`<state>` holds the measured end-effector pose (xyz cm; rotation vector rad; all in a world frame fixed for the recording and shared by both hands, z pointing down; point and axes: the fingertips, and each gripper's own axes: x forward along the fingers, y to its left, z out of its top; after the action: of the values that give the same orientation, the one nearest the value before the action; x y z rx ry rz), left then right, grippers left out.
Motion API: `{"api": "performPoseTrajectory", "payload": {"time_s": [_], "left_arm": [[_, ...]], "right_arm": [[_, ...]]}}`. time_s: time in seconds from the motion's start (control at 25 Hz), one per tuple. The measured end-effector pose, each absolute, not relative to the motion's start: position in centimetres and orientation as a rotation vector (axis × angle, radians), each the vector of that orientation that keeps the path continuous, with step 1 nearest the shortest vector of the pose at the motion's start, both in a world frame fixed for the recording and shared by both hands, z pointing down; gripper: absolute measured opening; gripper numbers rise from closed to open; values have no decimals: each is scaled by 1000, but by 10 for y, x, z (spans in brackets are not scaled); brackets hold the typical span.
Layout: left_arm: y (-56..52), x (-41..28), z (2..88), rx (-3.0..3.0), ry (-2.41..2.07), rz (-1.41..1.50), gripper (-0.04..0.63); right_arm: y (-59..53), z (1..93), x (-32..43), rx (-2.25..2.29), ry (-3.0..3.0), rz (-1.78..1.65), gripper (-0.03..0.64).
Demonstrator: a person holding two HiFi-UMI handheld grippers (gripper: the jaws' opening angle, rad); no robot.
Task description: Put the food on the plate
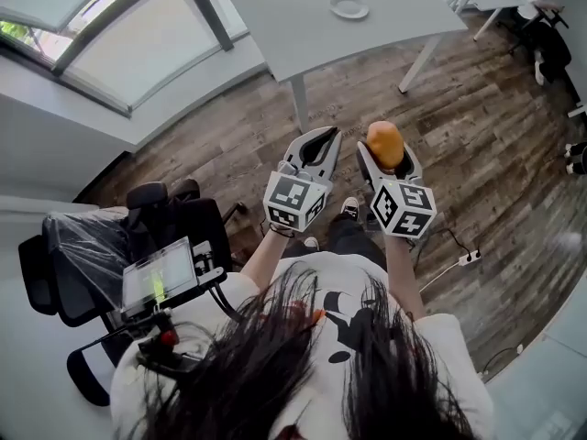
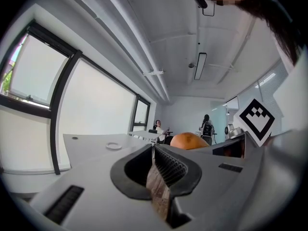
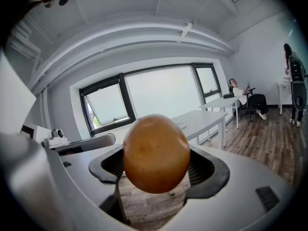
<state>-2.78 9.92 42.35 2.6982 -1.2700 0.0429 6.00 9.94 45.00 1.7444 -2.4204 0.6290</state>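
An orange-brown, egg-shaped piece of food sits between the jaws of my right gripper, which is shut on it and held at chest height over the floor. In the right gripper view the food fills the space between both pads. My left gripper hangs just to its left, its jaws closed together with nothing in them. From the left gripper view, the food shows beyond the left gripper. A small white plate lies on the white table ahead, well beyond both grippers; the plate looks empty.
Wooden floor lies between me and the table. An office chair wrapped in plastic and a device on a stand are at my left. A power strip lies on the floor to the right. A seated person is at a far desk.
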Motion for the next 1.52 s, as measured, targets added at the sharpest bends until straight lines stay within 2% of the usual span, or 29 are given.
{"api": "performPoseTrajectory", "payload": {"time_s": [0.36,0.6,1.52], "left_arm": [[27,16,416,2673,-1330,47,6],[-45,71,426,2640,-1364,91,6],[-51,56,429,2611,-1423,87,6]], "right_arm": [[21,447,105,1685,-2448,640,379],[-54,459,155,1624,-2467,683,379],[-64,466,136,1557,-2514,691,379]]}}
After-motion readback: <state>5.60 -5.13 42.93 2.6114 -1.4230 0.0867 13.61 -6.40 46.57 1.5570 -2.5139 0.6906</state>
